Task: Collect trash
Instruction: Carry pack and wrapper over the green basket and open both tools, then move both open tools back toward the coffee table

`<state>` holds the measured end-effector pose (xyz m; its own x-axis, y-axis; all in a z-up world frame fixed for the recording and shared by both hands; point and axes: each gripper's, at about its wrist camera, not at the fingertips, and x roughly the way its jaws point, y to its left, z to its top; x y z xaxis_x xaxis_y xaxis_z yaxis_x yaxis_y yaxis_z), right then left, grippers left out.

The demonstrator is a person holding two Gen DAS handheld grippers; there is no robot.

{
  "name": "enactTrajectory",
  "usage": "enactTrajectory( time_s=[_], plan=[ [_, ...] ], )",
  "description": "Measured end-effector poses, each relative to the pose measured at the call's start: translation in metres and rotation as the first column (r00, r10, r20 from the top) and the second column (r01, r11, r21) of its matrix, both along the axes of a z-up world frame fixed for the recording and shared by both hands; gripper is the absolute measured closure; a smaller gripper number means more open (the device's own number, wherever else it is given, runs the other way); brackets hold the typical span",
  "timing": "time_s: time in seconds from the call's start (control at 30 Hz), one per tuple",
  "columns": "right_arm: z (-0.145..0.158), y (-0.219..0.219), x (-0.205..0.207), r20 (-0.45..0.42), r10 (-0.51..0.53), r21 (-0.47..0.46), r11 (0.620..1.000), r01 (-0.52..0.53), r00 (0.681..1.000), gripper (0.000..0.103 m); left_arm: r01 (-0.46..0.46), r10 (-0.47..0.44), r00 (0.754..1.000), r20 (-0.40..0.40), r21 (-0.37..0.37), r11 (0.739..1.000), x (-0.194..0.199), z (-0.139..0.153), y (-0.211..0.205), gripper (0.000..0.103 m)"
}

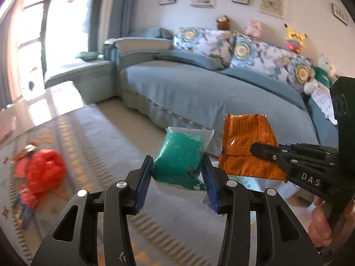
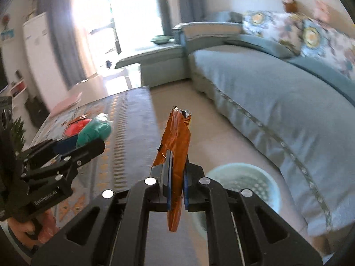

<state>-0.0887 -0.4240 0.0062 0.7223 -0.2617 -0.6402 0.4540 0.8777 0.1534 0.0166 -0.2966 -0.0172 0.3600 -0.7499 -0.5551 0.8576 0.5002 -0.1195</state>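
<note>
Blue-padded fingers of the left gripper [image 1: 178, 175] press in on both sides of a clear bag of green material [image 1: 180, 157], holding it up off the patterned rug [image 1: 93, 137]. Just to the bag's right, the right gripper [image 2: 176, 190] pinches an orange foil wrapper [image 2: 176, 155] edge-on between its 2 fingers, the wrapper standing upright with its torn silver top above the pads; from the left wrist view the same wrapper [image 1: 246, 146] shows its flat printed face, level with the green bag and close beside it without touching.

Below the wrapper and slightly to its right, a pale perforated bin [image 2: 244, 184] stands on the floor at the foot of the blue-grey sofa [image 1: 199, 88]. Well to the left of the green bag, a crumpled red bag [image 1: 44, 170] lies on the rug among several small scraps of coloured packaging [image 1: 22, 204]. Beyond the wrapper, flowered cushions [image 1: 250, 51] line the sofa back, with soft toys [image 1: 294, 37] perched along its top.
</note>
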Motion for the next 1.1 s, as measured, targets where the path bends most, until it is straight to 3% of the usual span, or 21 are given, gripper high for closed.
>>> enactTrajectory(
  time_s=[0.2,0.33,0.4,0.47,0.53,0.63,0.7,0.77,0.8,1.1],
  plan=[
    [-0.035,-0.052,-0.036,-0.039,-0.127,0.069,0.989,0.13,0.991,0.097,0.083,-0.077,0.995,-0.068,0.095,0.992,-0.013,-0.045,-0.06,0.061],
    [-0.067,-0.076,-0.047,-0.095,-0.194,0.12,0.971,0.205,0.976,0.097,0.118,-0.096,0.983,-0.158,0.132,0.984,-0.01,-0.075,-0.081,0.06],
    [-0.083,-0.084,-0.049,-0.128,-0.218,0.142,0.961,0.236,0.967,0.097,0.126,-0.102,0.982,-0.161,0.143,0.982,-0.012,-0.082,-0.086,0.059],
    [-0.097,-0.091,-0.05,-0.162,-0.236,0.149,0.954,0.26,0.958,0.095,0.141,-0.119,0.981,-0.151,0.142,0.98,-0.016,-0.087,-0.09,0.055],
    [-0.113,-0.097,-0.049,-0.201,-0.26,0.156,0.943,0.293,0.944,0.095,0.149,-0.127,0.981,-0.145,0.152,0.977,-0.018,-0.09,-0.092,0.04],
    [-0.127,-0.099,-0.045,-0.239,-0.284,0.142,0.936,0.323,0.929,0.093,0.154,-0.13,0.979,-0.156,0.153,0.976,-0.015,-0.092,-0.091,0.039],
    [-0.137,-0.104,-0.044,-0.265,-0.291,0.155,0.928,0.339,0.919,0.085,0.149,-0.124,0.979,-0.163,0.154,0.977,-0.013,-0.092,-0.091,0.036],
    [-0.142,-0.107,-0.046,-0.272,-0.305,0.165,0.92,0.356,0.913,0.061,0.143,-0.119,0.979,-0.167,0.144,0.979,-0.011,-0.091,-0.088,0.033],
    [-0.143,-0.108,-0.048,-0.272,-0.322,0.158,0.915,0.372,0.907,0.054,0.142,-0.118,0.979,-0.167,0.138,0.98,-0.009,-0.09,-0.085,0.033],
    [-0.128,-0.103,-0.051,-0.23,-0.326,0.171,0.914,0.367,0.917,0.051,0.103,-0.091,0.986,-0.141,0.084,0.991,-0.002,-0.064,-0.063,0.033]
  ],
)
